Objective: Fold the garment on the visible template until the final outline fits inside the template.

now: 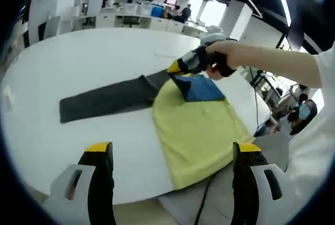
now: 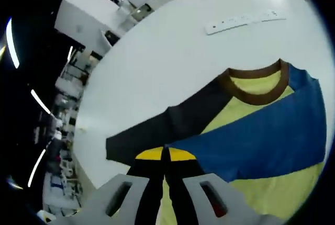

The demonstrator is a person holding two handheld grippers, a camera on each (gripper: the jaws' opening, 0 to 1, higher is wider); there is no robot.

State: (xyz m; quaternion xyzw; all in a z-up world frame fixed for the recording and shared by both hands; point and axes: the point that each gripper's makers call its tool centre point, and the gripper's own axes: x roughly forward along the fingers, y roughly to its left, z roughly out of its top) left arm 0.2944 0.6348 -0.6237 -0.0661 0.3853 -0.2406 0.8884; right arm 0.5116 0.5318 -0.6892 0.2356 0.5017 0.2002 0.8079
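A long-sleeved shirt lies flat on the white table (image 1: 78, 57). It has a yellow body (image 1: 196, 131), a brown collar (image 2: 256, 91), a dark grey sleeve (image 1: 104, 102) stretched out sideways and a blue sleeve (image 2: 261, 136) folded across the chest. My right gripper (image 2: 165, 154) is shut on the blue sleeve's end; in the left gripper view a hand holds this right gripper (image 1: 177, 68) just above the shirt's shoulder. My left gripper (image 1: 172, 149) hangs open above the near table edge with nothing between its jaws.
A white power strip (image 2: 246, 21) lies on the table beyond the collar. The shirt's hem (image 1: 209, 167) reaches the near table edge, with a cable (image 1: 205, 201) below it. Office desks (image 1: 136, 18) stand behind, and people sit at the right (image 1: 301, 112).
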